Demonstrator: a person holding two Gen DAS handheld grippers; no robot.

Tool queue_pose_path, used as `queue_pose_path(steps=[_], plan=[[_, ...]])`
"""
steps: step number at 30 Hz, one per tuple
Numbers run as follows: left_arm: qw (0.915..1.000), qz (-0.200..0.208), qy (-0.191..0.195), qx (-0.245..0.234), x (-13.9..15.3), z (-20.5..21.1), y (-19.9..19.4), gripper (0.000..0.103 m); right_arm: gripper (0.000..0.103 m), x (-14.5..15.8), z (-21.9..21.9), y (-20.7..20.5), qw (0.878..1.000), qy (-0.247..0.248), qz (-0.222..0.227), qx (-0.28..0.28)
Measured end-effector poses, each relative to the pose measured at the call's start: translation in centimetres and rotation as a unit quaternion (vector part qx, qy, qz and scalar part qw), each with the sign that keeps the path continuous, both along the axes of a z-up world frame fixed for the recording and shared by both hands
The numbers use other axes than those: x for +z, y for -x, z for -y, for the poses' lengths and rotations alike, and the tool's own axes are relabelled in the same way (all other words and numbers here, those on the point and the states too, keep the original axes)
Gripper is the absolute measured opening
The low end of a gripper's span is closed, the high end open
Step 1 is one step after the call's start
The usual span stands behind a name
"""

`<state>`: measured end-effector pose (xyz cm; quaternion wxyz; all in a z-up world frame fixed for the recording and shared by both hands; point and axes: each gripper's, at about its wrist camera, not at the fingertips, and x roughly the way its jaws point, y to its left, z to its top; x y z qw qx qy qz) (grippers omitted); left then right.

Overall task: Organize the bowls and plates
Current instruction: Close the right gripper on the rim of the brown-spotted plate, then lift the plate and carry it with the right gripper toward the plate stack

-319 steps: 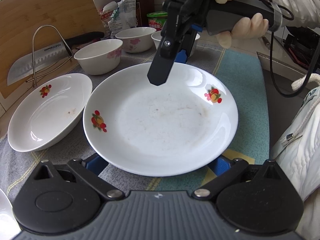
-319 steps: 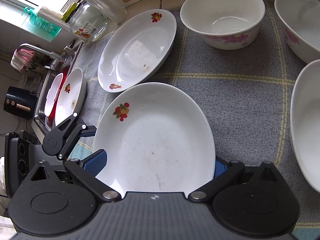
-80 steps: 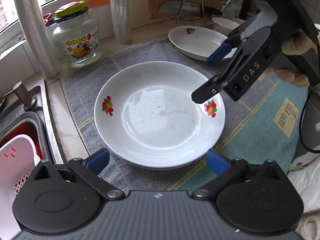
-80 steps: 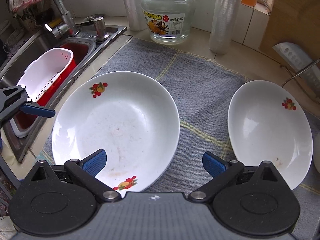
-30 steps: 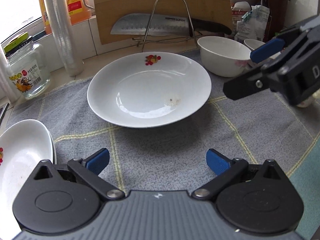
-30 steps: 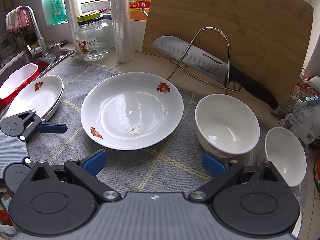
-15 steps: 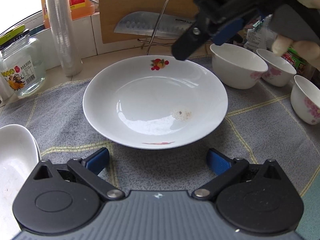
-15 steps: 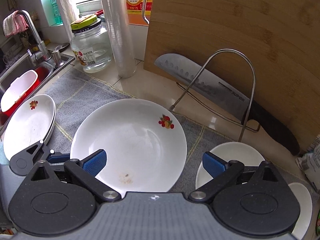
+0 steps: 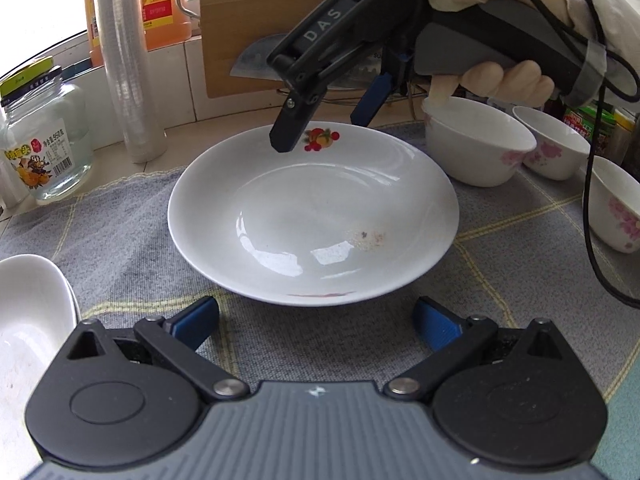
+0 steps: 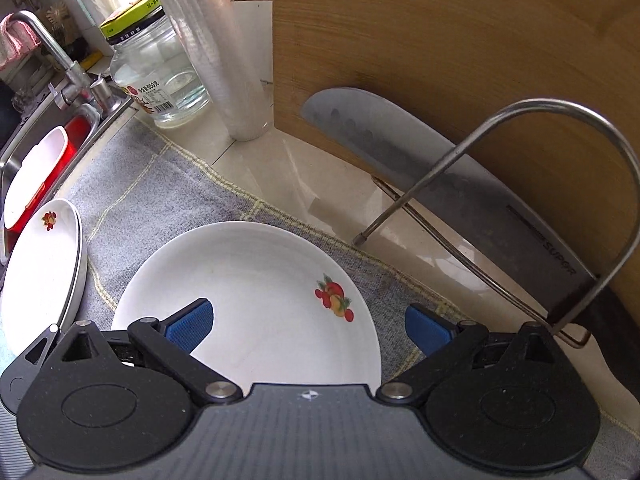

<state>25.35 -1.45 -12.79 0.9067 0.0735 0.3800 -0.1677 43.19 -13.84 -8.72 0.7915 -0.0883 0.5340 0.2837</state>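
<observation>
Plate: a white glazed ceramic deep plate [image 9: 312, 216] with a red fruit motif at 12 o'clock lies flat on the grey checked cloth [image 9: 132, 240] over the worktop.
Handling: likely rigid, fairly heavy, slick and breakable; the thin raised rim looks like the best hold.
Right hand-held gripper [image 9: 320, 130]: spread wide, poised over the far rim at 12 o'clock; contact cannot be judged.
Left hand-held gripper [image 9: 316, 320]: spread, just short of the near rim at 6 o'clock.
Stack: two white plates [image 10: 40, 272] at 9 o'clock.
Bowls: three white floral bowls [image 9: 478, 146] at 2 o'clock.
Risk: glaze may slip.
</observation>
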Motion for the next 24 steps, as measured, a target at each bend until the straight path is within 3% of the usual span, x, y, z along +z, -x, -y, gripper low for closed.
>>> queue_pose_path(steps=[13, 24], plan=[[0.9999, 0.009, -0.007, -0.009, -0.1, 0.1, -1.0, 0.102, 0.103, -1.7, -0.3, -1.6, 0.994, -0.046, -0.095, 0.040], [0.9999, 0.007, 0.005, -0.014, -0.2, -0.5, -1.4, 0.101, 0.099, -1.7, -0.3, -2.6, 0.991, -0.060, -0.109, 0.058]])
